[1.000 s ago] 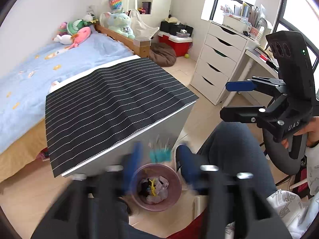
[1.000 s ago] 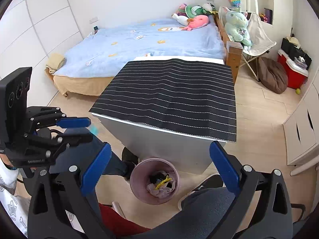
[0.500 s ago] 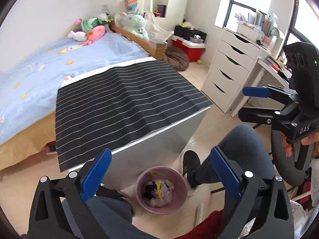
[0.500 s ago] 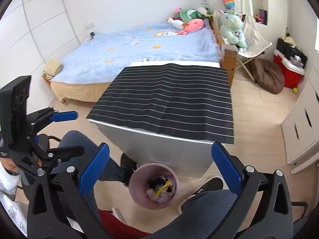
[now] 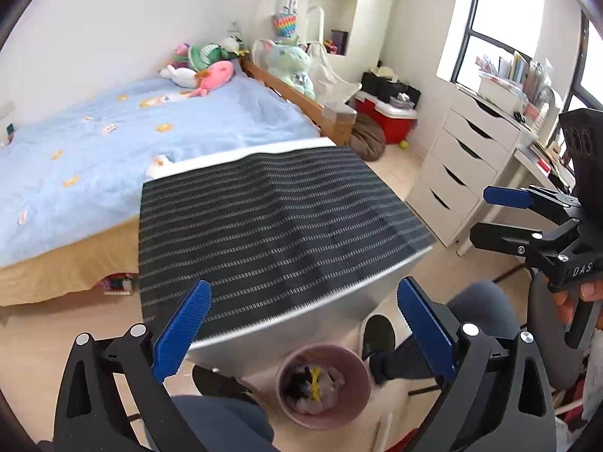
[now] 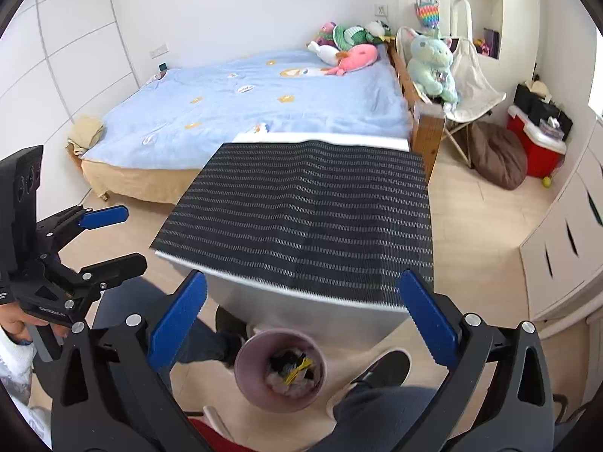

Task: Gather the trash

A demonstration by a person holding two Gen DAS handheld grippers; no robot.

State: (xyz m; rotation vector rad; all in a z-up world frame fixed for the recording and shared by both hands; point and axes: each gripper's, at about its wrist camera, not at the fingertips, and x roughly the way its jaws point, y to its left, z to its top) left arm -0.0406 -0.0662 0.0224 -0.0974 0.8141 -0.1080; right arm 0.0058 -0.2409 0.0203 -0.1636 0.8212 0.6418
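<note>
Trash (image 5: 314,386) lies heaped inside the pink bin (image 5: 294,361) on the floor, at the foot of the white table (image 5: 301,324) with its black striped mat (image 5: 271,233). In the left wrist view the left gripper (image 5: 305,324) has its blue pads spread wide with nothing between them; the bin sits below and between the two pads, slightly toward the right one, so a straight drop along the fingers would meet its mouth. A yellow strip stands roughly upright among pale crumpled scraps. No loose trash shows on the mat or on the visible floor from here. The right gripper (image 5: 493,214) hovers at the right edge of this view, held by a hand (image 5: 576,301), jaws parted and empty.

In the right wrist view the right gripper (image 6: 301,320) is likewise wide apart and empty. The bin's rim (image 6: 247,350) lies below the gap, nearer the left pad, with the same yellow strip on top of the trash. The left gripper (image 6: 117,237) appears at the left, parted too. Both hands look about equally near the bin, and I judge the collecting largely done unless litter lies out of frame.
</note>
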